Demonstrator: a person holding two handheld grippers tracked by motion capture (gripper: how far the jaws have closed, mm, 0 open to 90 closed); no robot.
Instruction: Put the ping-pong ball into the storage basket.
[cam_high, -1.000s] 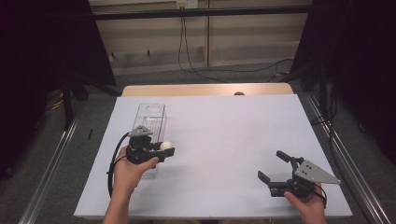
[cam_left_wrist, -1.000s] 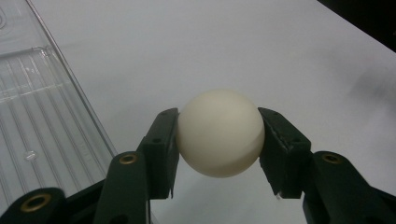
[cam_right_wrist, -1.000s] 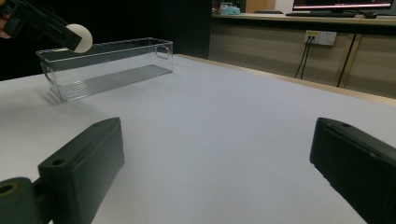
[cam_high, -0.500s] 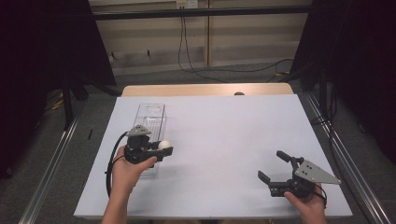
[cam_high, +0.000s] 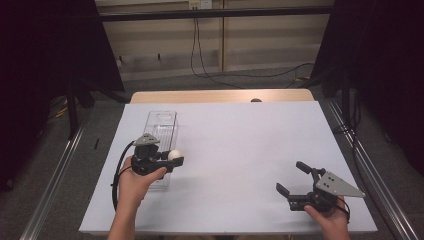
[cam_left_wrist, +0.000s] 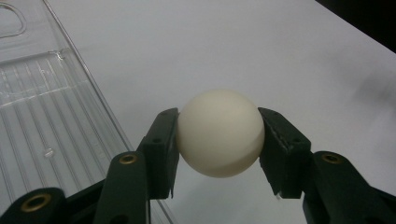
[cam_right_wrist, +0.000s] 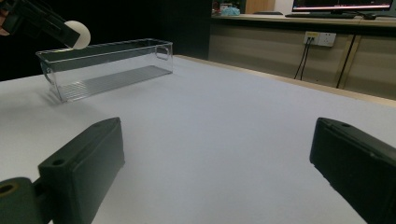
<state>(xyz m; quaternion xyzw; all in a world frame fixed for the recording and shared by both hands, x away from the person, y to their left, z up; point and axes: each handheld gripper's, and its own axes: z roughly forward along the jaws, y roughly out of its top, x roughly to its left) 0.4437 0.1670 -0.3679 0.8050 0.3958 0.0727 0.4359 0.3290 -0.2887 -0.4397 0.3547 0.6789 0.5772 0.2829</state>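
Broadly, the table (cam_high: 240, 150) lies bare between the hands, with free room out to its edges. The clear bin (cam_high: 161, 131) stands at its left side, open-topped. The right gripper (cam_high: 295, 192) is held wide open and empty. The ball (cam_left_wrist: 219, 133) is clamped in the left gripper (cam_high: 172, 160), just outside the bin's wall; carrying seems in hand, and next a short shift over the rim is called for.

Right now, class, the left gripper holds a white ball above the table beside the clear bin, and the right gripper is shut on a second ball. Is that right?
Not quite. The right gripper is open with nothing between its jaws, as the right gripper view shows. The left gripper does hold the white ball beside the clear bin.
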